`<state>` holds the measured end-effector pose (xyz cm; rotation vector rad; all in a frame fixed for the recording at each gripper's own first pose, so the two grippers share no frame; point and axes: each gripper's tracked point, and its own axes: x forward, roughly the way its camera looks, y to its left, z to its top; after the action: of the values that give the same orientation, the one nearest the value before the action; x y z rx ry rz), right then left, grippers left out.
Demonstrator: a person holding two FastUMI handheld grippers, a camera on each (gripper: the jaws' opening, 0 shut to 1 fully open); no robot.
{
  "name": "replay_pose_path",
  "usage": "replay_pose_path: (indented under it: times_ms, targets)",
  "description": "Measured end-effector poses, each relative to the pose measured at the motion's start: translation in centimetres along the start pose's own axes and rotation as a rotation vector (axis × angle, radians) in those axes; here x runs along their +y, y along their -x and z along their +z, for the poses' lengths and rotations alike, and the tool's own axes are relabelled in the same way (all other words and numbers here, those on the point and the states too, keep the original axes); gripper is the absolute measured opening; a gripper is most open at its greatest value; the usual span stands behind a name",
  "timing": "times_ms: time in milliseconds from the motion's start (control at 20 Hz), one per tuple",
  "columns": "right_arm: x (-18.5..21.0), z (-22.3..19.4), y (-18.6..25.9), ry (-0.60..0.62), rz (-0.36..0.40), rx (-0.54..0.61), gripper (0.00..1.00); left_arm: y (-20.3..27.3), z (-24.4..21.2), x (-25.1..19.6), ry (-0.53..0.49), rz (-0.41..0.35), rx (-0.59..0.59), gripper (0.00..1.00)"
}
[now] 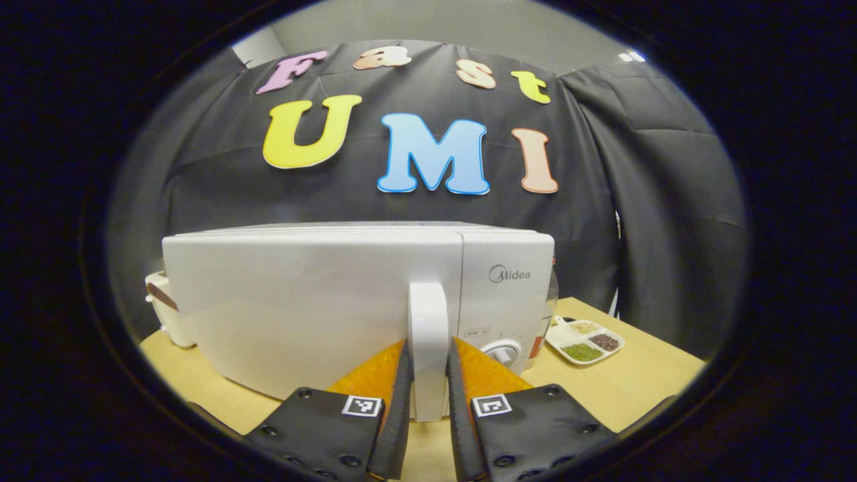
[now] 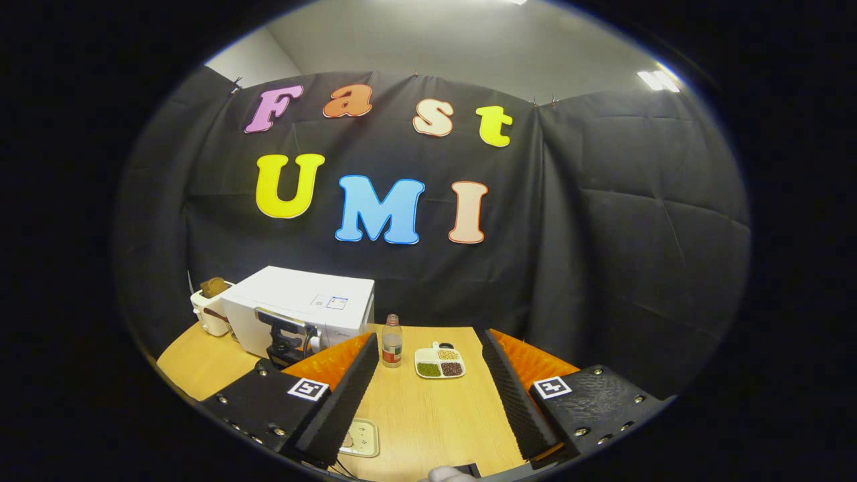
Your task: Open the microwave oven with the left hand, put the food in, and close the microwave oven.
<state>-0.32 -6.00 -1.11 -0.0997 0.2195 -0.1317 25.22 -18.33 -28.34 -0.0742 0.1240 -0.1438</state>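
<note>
Microwave oven (image 1: 315,301) handle (image 1: 428,348) clamped in left claw (image 1: 428,375) (door shut); right claw (image 2: 428,381) spread wide.

- The microwave oven (image 1: 315,301) is white all over, handle (image 1: 428,335) included.
- The table (image 2: 435,408) is pale wood grain.
- The sectioned plate (image 2: 440,363) is white, holding green, tan and dark brown grains.
- The bottle (image 2: 392,343) bears a red label.
</note>
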Motion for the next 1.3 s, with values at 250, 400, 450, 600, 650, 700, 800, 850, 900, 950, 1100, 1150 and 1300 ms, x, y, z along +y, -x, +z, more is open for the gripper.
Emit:
replay_pose_path:
  times_ms: [250,400,450,600,650,700,800,850,900,950,1100,1150,1300]
  targets:
    - [0.8,-0.4,0.0,-0.003,0.023,0.01,0.96,0.3,0.0,0.0,-0.02,-0.013,0.028,0.23]
    - [1.0,-0.1,0.4,-0.006,0.036,0.001,0.96,0.1,0.0,0.1,-0.026,-0.038,0.051,0.19]
    - [0.9,0.1,0.4,-0.01,0.036,-0.003,0.96,0.2,0.0,0.2,-0.035,-0.041,0.06,0.16]
    - [1.1,0.4,0.5,-0.019,0.049,-0.015,0.96,0.3,0.0,0.1,-0.037,-0.051,0.072,0.16]
    - [0.9,0.5,0.5,-0.017,0.049,-0.019,0.96,0.4,0.0,0.2,-0.03,-0.056,0.075,0.16]
    - [1.1,0.3,0.5,-0.019,0.056,-0.017,0.96,0.9,-0.2,0.2,-0.027,-0.058,0.092,0.16]
    - [1.4,0.2,0.5,-0.036,0.076,-0.014,0.96,3.9,-0.6,0.3,-0.04,-0.067,0.076,0.16]
    - [1.6,0.3,0.5,-0.044,0.087,-0.014,0.96,5.6,-0.2,0.6,-0.07,-0.073,0.05,0.17]
    - [1.8,0.3,0.5,-0.048,0.101,-0.015,0.96,7.6,-0.6,1.1,-0.082,-0.072,0.058,0.17]
    - [2.1,0.3,0.5,-0.04,0.117,-0.02,0.96,8.9,-1.1,1.5,-0.088,-0.072,0.072,0.16]
    - [3.3,-0.5,0.3,-0.012,0.159,-0.017,0.96,13.2,-1.6,3.1,-0.103,-0.076,0.1,0.16]
    - [4.0,-0.7,0.4,-0.013,0.175,-0.012,0.96,14.5,-1.6,3.8,-0.109,-0.071,0.097,0.16]
    - [6.2,-1.3,1.1,-0.024,0.239,0.0,0.95,18.0,-2.1,6.1,-0.107,-0.042,0.102,0.18]
